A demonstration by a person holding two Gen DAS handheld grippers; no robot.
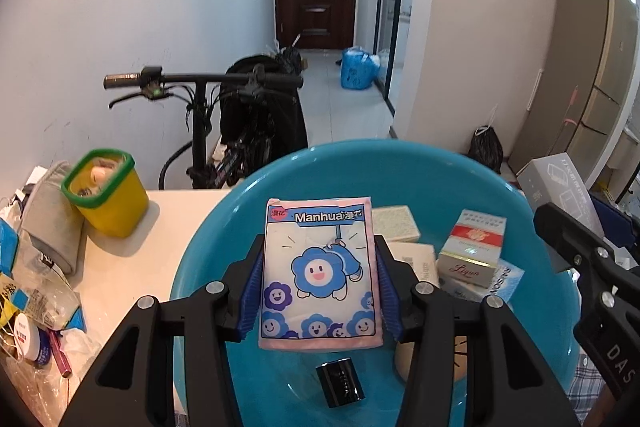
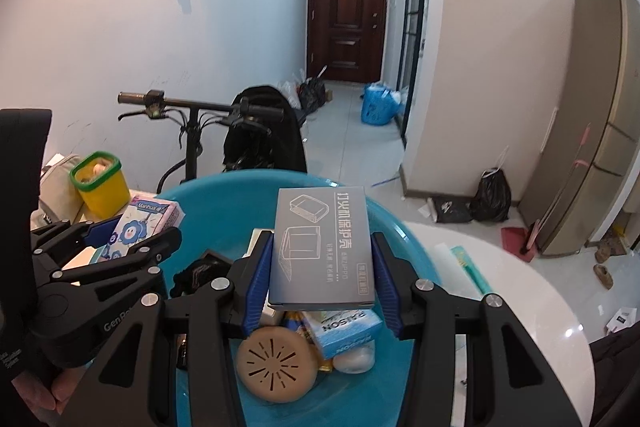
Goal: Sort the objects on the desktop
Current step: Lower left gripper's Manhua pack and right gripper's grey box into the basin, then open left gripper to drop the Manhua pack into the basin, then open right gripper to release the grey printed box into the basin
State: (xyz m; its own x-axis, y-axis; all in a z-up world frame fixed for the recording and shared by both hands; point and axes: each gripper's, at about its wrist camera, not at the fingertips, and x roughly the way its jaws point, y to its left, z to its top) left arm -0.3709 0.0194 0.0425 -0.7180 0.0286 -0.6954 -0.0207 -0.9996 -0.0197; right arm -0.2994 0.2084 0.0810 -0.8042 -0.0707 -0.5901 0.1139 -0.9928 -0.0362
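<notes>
My left gripper [image 1: 320,285] is shut on a Manhua tissue pack [image 1: 319,273] with blue flower cartoons and holds it above the blue basin [image 1: 420,171]. My right gripper [image 2: 322,285] is shut on a grey box [image 2: 322,247] with Chinese print and holds it over the same basin [image 2: 208,195]. In the basin lie a red-and-white carton [image 1: 474,247], a small black box [image 1: 340,381], a tan round vented disc [image 2: 275,363] and a light blue Paison box [image 2: 346,329]. The left gripper with its pack [image 2: 146,225] shows at the left of the right wrist view.
A yellow bin with green rim [image 1: 106,193] stands on the white table [image 1: 132,267] left of the basin, beside a grey pouch [image 1: 52,219] and cluttered packets [image 1: 36,307]. A bicycle [image 1: 224,123] stands behind the table. The round table edge [image 2: 540,307] curves at right.
</notes>
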